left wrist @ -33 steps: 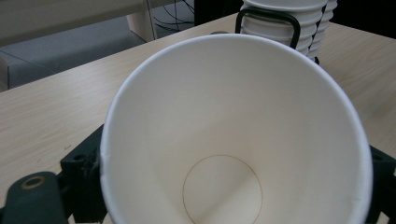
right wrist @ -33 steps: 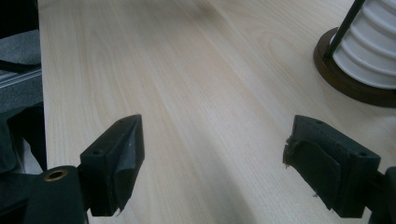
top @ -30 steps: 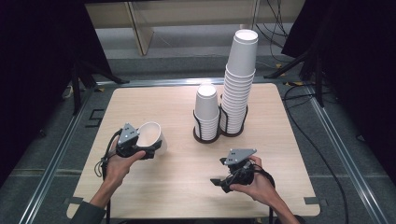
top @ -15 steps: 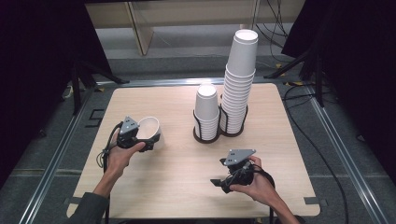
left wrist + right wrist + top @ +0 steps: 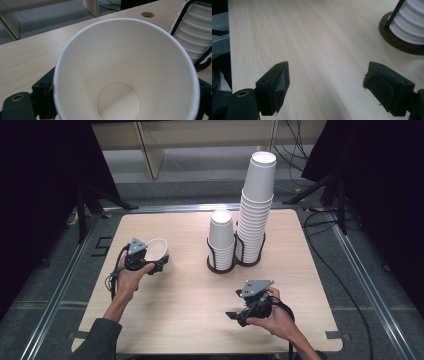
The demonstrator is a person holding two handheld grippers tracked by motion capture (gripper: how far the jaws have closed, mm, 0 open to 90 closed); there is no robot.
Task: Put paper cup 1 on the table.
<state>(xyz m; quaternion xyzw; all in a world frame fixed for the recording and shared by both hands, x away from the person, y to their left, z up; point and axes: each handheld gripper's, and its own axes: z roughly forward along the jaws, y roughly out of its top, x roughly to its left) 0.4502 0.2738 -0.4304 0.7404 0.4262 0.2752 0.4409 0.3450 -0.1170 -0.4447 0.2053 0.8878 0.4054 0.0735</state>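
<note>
**One paper cup in the left gripper, the rest in the racks**

So the main thing here is a white paper cup. It sits over the left part of the wooden table, tipped on its side with the open mouth facing back toward the person. The left gripper has it clamped: in the left gripper view the cup sits right between the two black jaws, which press on its wall from both sides, so they're closed partway, as far as the cup lets them. You look straight down into it there, all the way to the round bottom. The left hand comes in from the lower left in a dark sleeve.

To the right of the cup, near the middle of the table, there's a short stack of cups in a black wire holder on a round dark base. Just beside that, touching or nearly so, is a tall stack of cups in a second holder of the same kind.

The right gripper is down at the near right of the table, well apart from the cup, held in the right hand. In the right gripper view its jaws stand wide apart with nothing between them but bare tabletop, and a holder base shows in the top right corner.
</note>
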